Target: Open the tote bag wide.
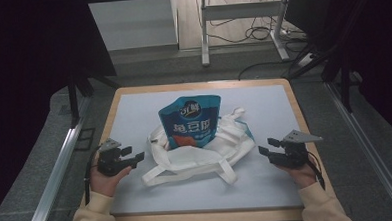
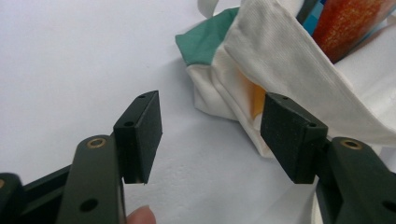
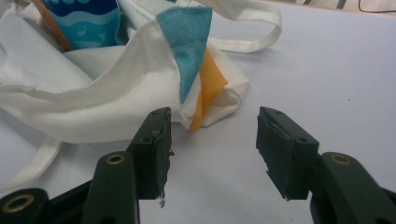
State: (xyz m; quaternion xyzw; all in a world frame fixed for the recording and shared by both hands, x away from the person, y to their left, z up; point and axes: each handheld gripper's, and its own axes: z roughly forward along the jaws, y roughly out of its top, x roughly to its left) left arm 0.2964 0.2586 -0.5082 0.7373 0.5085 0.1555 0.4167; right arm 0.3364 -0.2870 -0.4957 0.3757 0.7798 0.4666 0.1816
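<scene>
the left gripper point(image 1: 136, 154) and right gripper point(image 1: 264, 147) are held wide apart and empty on either side of a white cloth bag point(image 1: 196, 158), in which a blue snack packet point(image 1: 190, 121) is propped, on the table point(image 1: 134, 108).

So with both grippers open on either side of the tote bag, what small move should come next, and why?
Probably ease the left gripper forward onto the white bag's near edge. Its jaws stand open with nothing between them, the cloth lies just ahead, and the blue snack pouch stands half inside. The right gripper is equally open, holding nothing.
</scene>
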